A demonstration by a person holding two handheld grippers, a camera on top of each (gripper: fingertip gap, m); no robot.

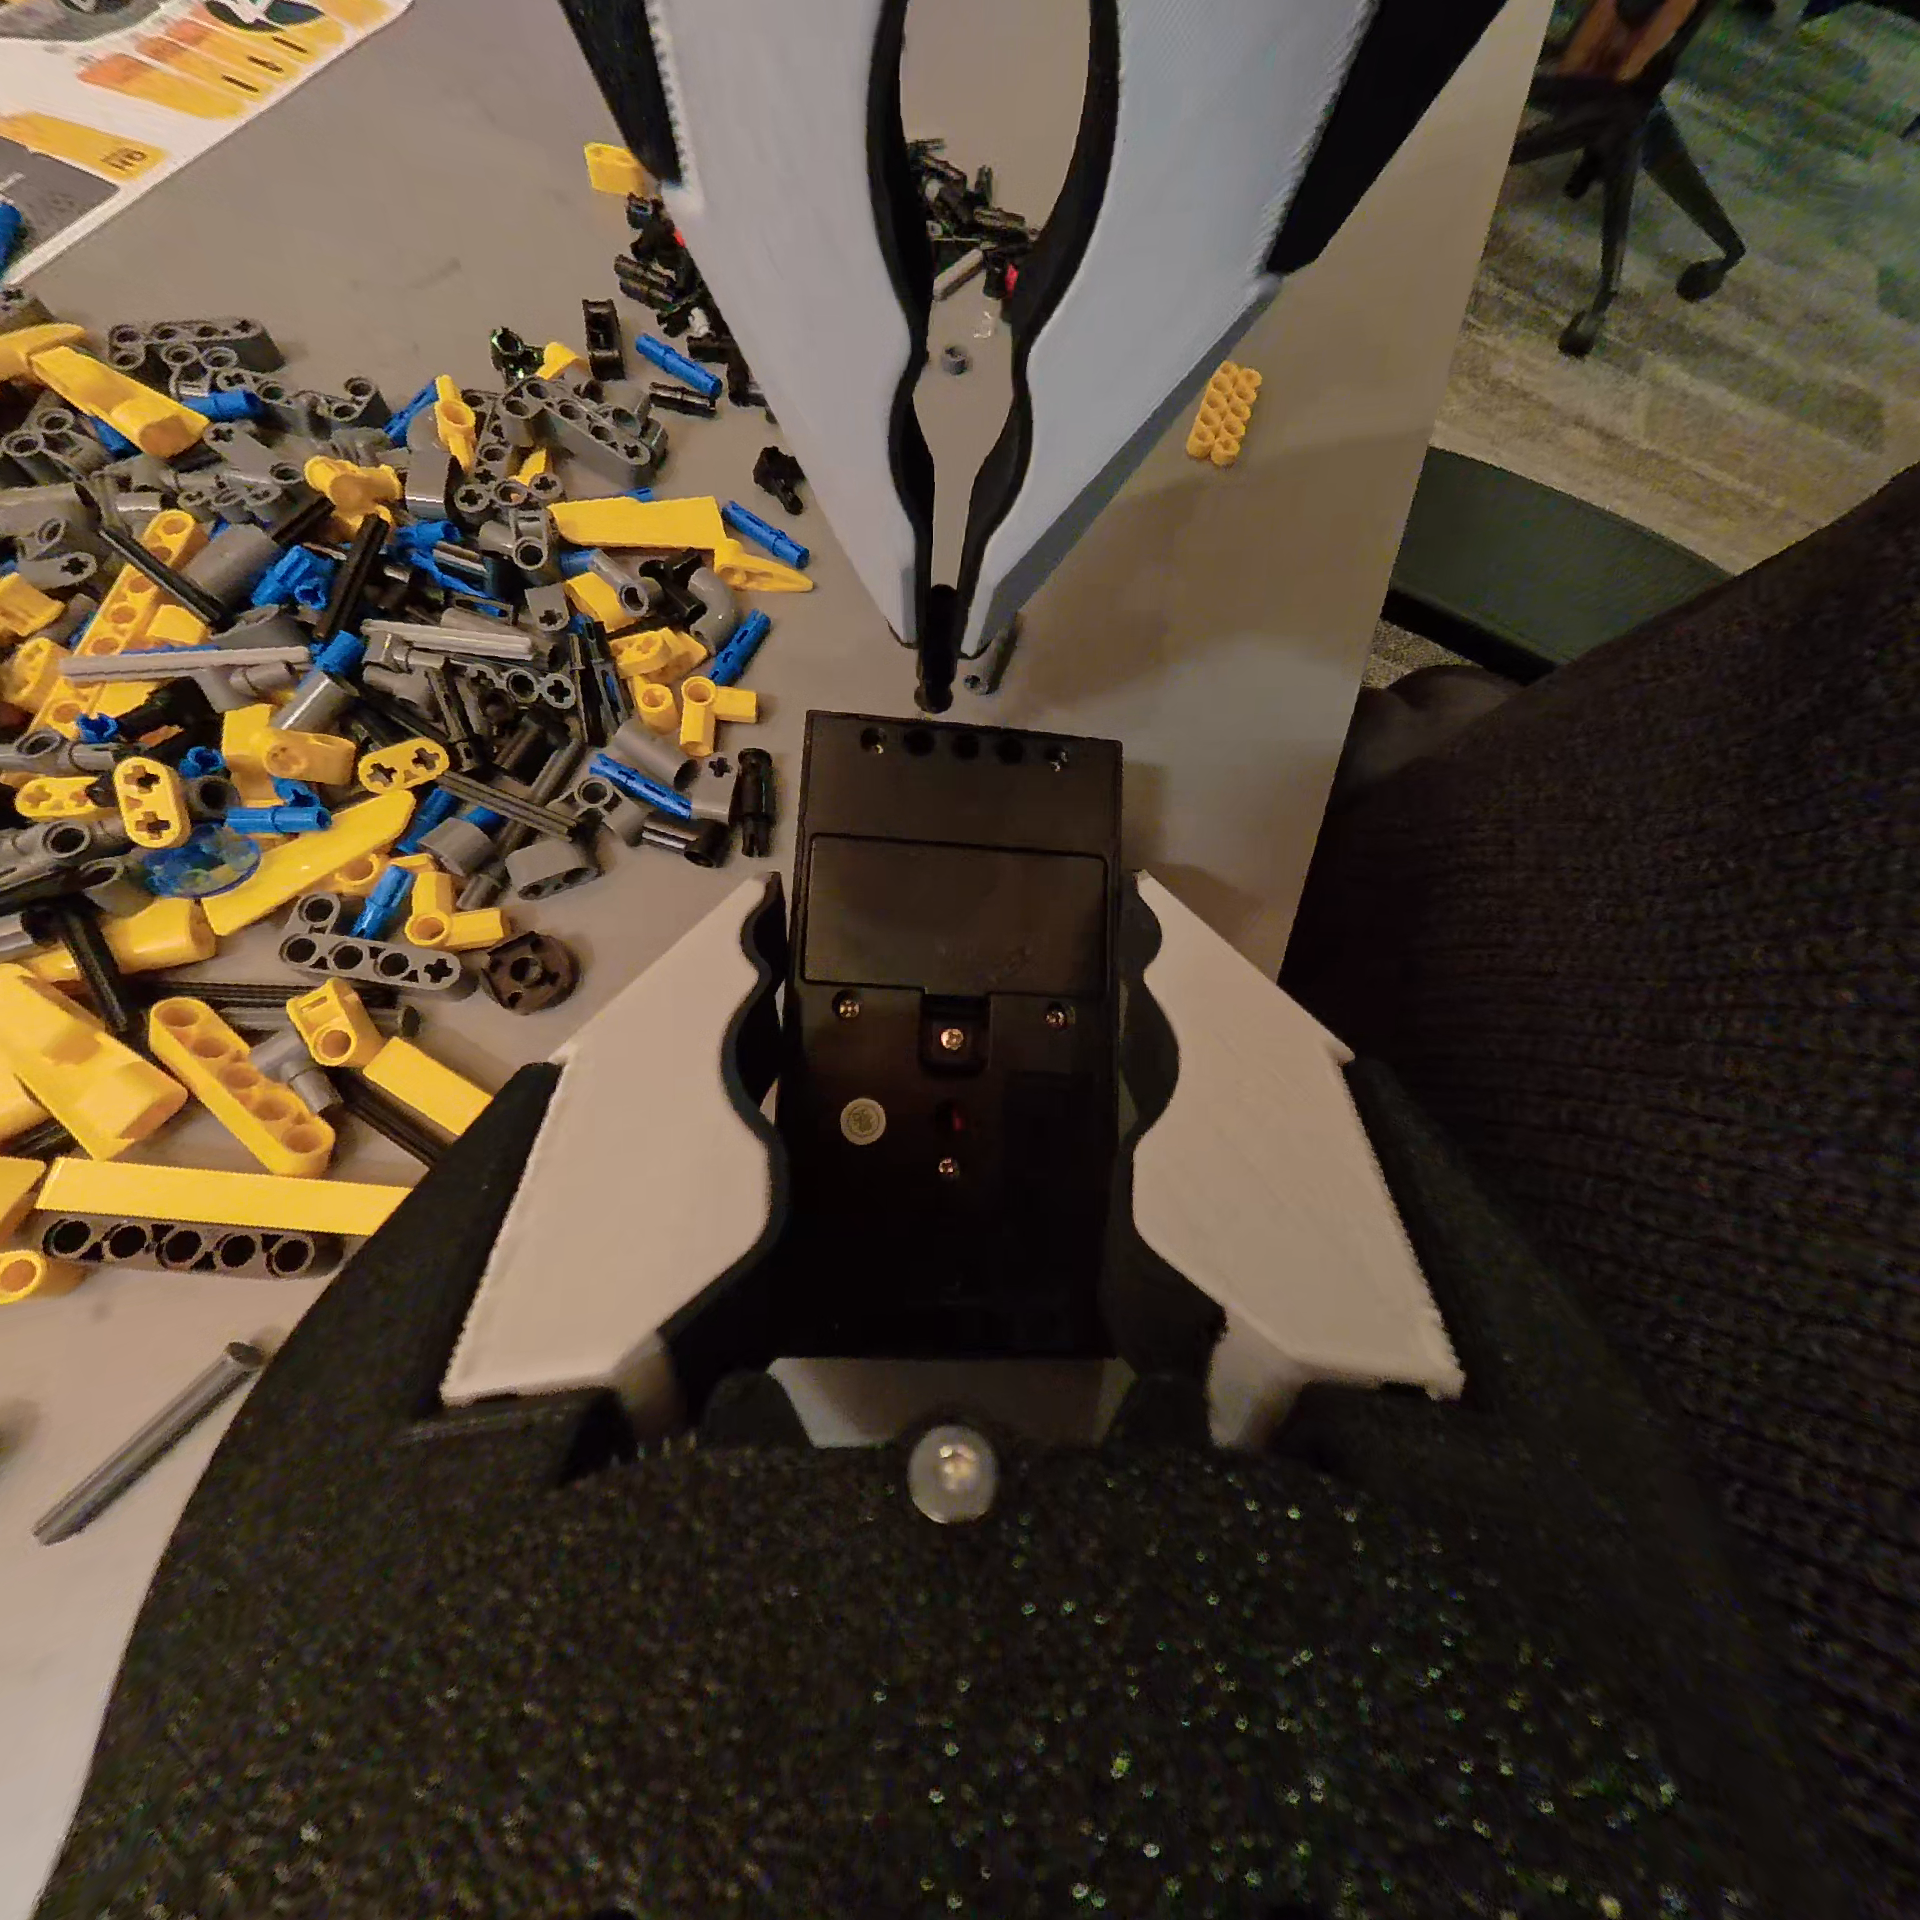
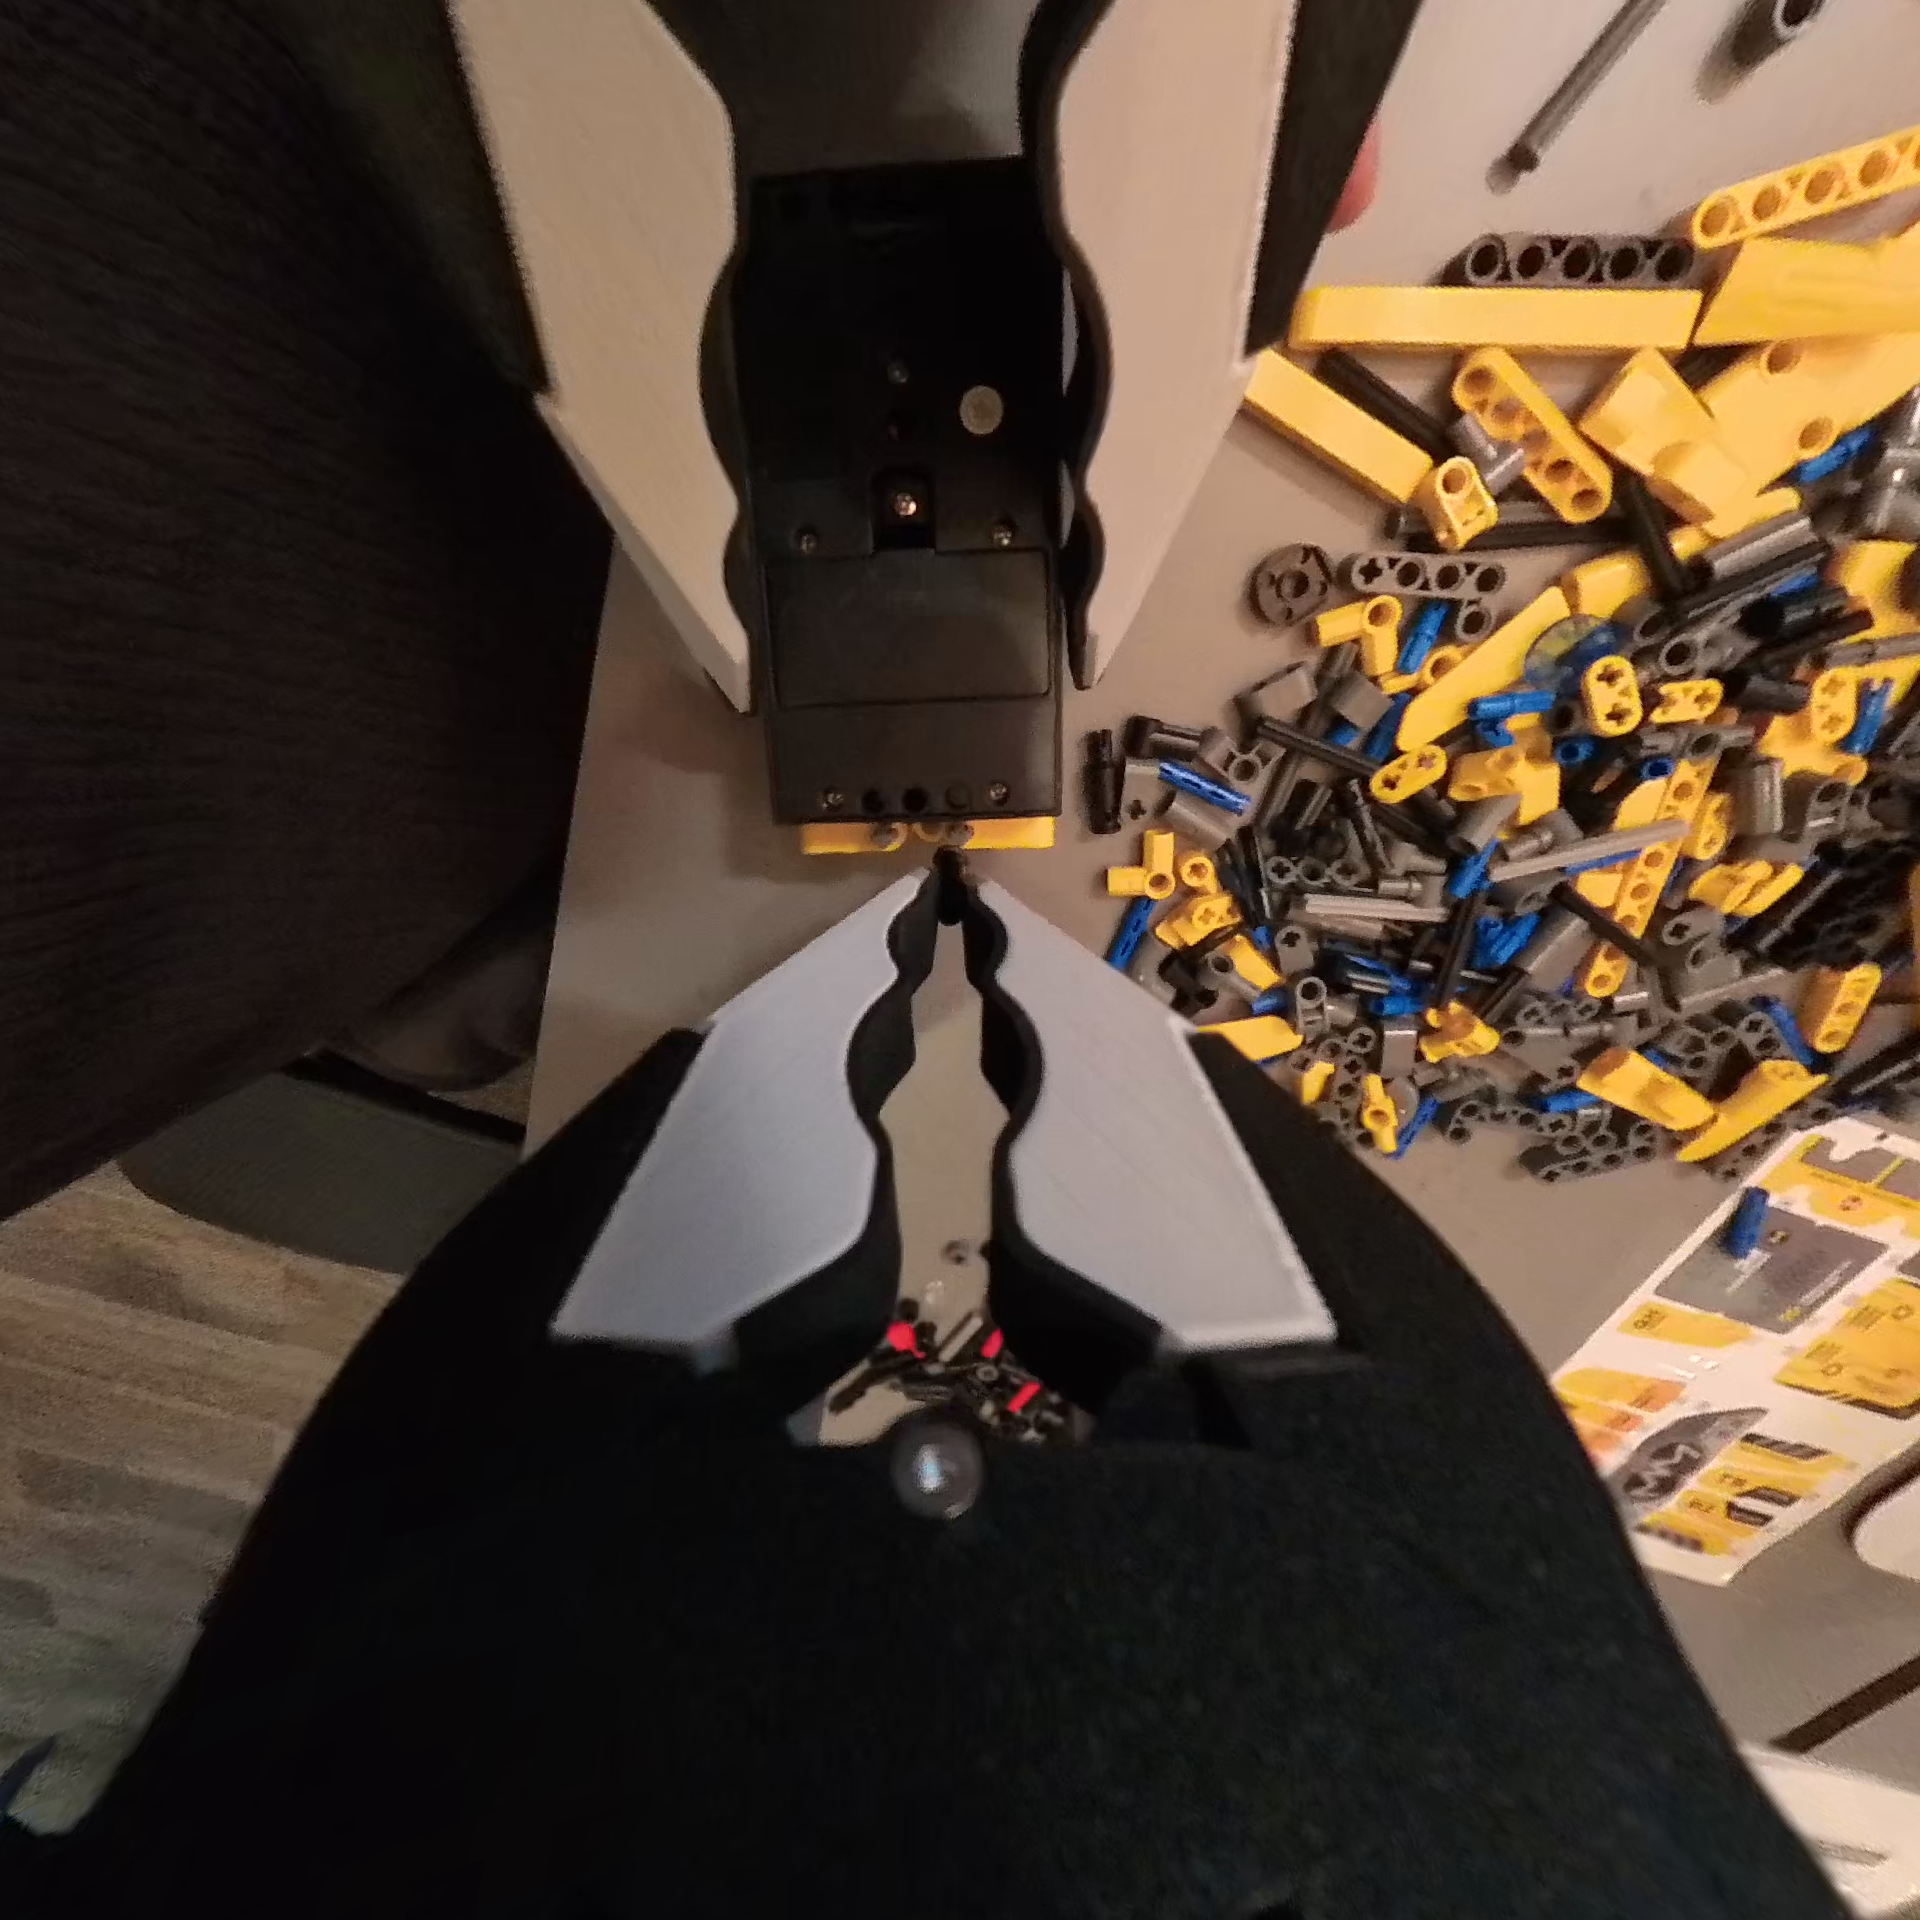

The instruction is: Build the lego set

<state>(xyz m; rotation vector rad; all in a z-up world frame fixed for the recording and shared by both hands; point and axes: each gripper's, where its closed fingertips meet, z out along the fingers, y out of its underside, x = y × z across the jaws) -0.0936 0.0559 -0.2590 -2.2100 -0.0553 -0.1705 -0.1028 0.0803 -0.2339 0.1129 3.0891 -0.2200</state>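
Left wrist view: left gripper (image 1: 954, 904) spread fairly wide, clamped on both long sides of black box (image 1: 954, 1039), screw side up, row of round holes along far end. Box held over grey table (image 1: 1195, 675) edge, squarely between pads, no visible tilt. Right gripper (image 1: 940, 634) opposite, pinched nearly closed on small black pin (image 1: 938, 655); pin tip just beside box's far end, near second hole from left, contact unclear. Loose pile of yellow, grey, blue and black parts (image 1: 312, 727) to left; single yellow beam (image 1: 1226, 412) apart on right. Right wrist view: right gripper (image 2: 948, 894) narrow, gripping black pin (image 2: 948, 868) at very tips, pin pointing along fingers. Yellow piece (image 2: 925, 836) showing under box (image 2: 904, 623) end, pin tip almost at it. Judgement: pin roughly on box's centreline; short tip grip likely to twist if pushed off-axis. Sticker sheet (image 2: 1714, 1351) lower right.
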